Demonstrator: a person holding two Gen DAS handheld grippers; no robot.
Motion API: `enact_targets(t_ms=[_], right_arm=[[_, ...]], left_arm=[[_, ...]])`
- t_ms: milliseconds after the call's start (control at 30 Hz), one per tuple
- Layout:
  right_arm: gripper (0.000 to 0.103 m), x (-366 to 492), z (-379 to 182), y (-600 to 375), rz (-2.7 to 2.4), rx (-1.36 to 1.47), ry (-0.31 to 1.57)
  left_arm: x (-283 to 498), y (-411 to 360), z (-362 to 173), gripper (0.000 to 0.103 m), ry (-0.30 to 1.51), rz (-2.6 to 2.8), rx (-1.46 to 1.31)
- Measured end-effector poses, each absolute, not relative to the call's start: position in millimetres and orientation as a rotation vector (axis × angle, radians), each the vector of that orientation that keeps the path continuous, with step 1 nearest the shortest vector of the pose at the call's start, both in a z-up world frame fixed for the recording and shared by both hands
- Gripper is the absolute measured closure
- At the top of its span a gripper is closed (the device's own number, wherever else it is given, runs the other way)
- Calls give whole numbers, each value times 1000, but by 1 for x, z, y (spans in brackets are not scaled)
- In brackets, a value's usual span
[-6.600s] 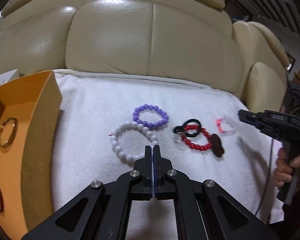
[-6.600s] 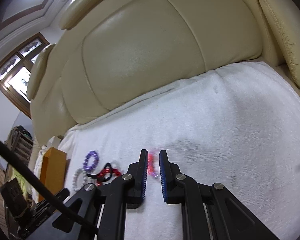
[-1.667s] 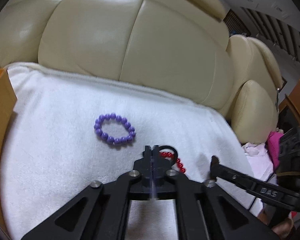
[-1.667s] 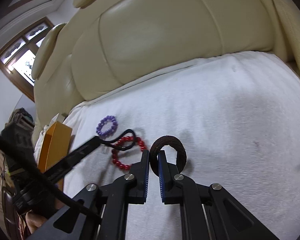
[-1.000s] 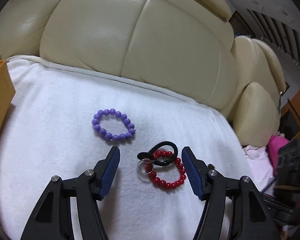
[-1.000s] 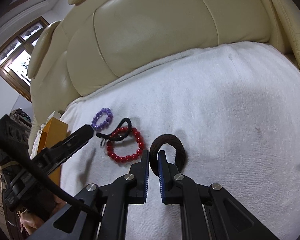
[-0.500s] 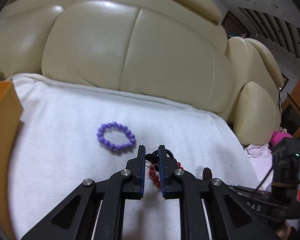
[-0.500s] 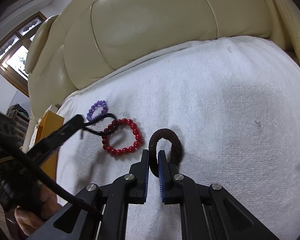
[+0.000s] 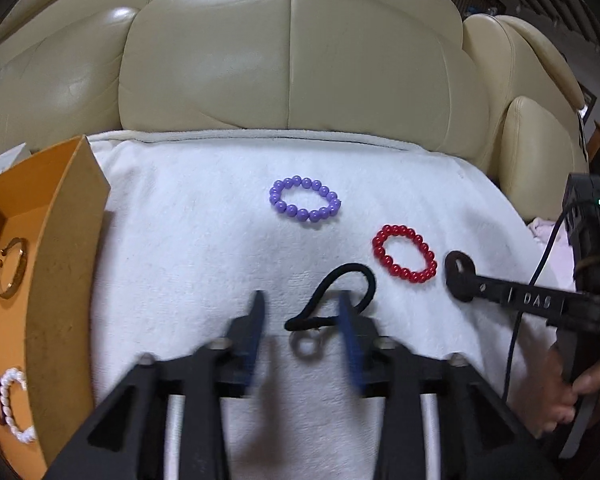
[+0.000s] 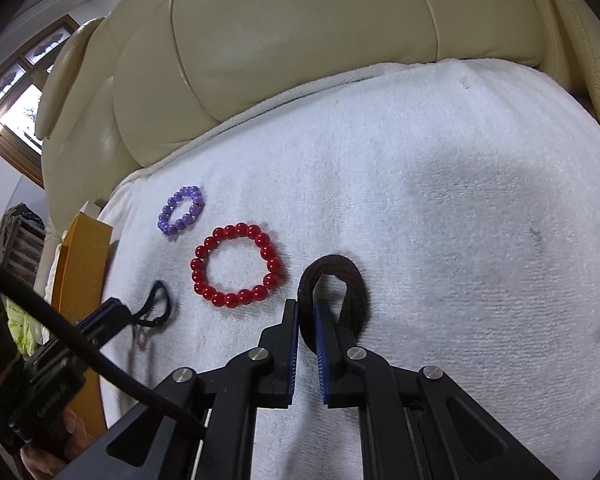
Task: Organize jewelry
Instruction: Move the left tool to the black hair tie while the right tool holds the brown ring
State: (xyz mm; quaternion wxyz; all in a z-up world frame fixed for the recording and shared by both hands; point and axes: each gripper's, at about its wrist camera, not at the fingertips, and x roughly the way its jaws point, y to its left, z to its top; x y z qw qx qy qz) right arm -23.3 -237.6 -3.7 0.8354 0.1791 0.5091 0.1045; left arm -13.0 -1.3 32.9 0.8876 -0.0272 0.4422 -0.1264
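- Left wrist view puts the black hair tie (image 9: pixel 342 300) between your left gripper (image 9: pixel 302 318) fingers, its far loop just ahead of the tips and a small clear ring (image 9: pixel 309 346) attached at its near end.
- Your left jaws are opening and stand about half spread; the tie lies in the gap and crosses close by the right-hand finger, but the blur hides whether it still touches.
- To lift it cleanly, centre the twisted middle of the tie between the pads, then press down into the white towel (image 9: pixel 204 240) before you close, so the thin cord does not slip out.
- Your right gripper (image 10: pixel 307 320) is pressed together, pinching the near edge of the brown hair tie (image 10: pixel 334 280), which stands tilted on the towel.
- The red bead bracelet (image 10: pixel 236 266) sits just left of those tips, the purple bead bracelet (image 10: pixel 181 210) further ahead-left.
- The orange box (image 9: pixel 66 264) lies well to the left of your left tips; carry toward it.
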Motion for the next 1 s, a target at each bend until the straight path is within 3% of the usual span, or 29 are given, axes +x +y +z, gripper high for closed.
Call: enact_targets(t_ms=[33, 333, 467, 1000], right_arm=[[92, -23, -2, -238, 223, 381, 1079], [88, -25, 12, -257, 246, 492, 1064], [86, -28, 17, -265, 245, 531, 1062], [84, -20, 6, -265, 149, 468, 1072]], left_arm=[[-15, 0, 34, 47, 910, -260, -45], [-22, -5, 35, 46, 894, -245, 93], [-23, -7, 40, 40, 876, -262, 91], [-13, -25, 37, 40, 876, -188, 145]])
